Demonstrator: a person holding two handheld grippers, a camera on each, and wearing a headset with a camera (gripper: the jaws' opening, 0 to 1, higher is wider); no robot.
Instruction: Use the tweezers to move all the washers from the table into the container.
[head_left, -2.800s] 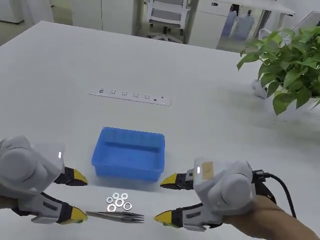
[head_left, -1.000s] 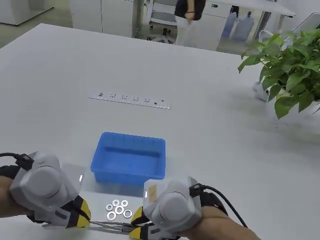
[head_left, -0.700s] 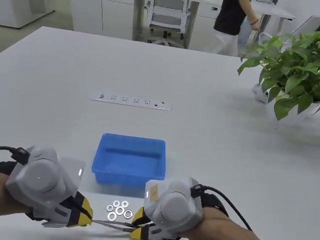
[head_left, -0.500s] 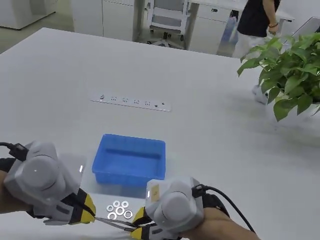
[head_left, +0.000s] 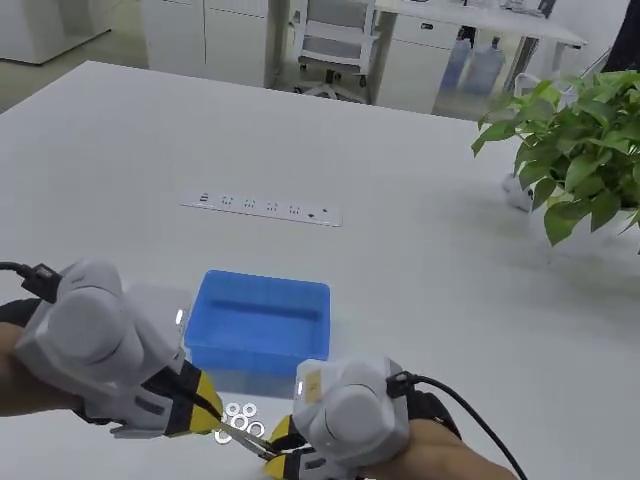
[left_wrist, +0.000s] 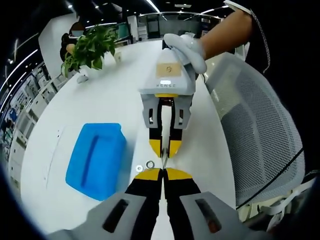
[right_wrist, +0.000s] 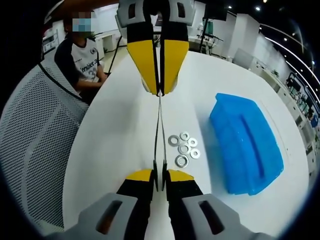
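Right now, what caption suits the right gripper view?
Right gripper and left gripper each clamp an end of the tweezers, washers and blue container alongside.

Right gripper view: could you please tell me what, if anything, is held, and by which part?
The tweezers, held by both: the right gripper pinches one end, the left gripper the opposite end.

Tweezers (right_wrist: 160, 135) span fingertip to fingertip: one end gripped in the right gripper (right_wrist: 159, 176), the other in the left gripper (right_wrist: 159, 91). Washers (right_wrist: 184, 149) lie clustered on the table (right_wrist: 115, 125) just beside the right fingers, apparently clear of the tweezers. Container (right_wrist: 247, 145) stands beyond the washers.
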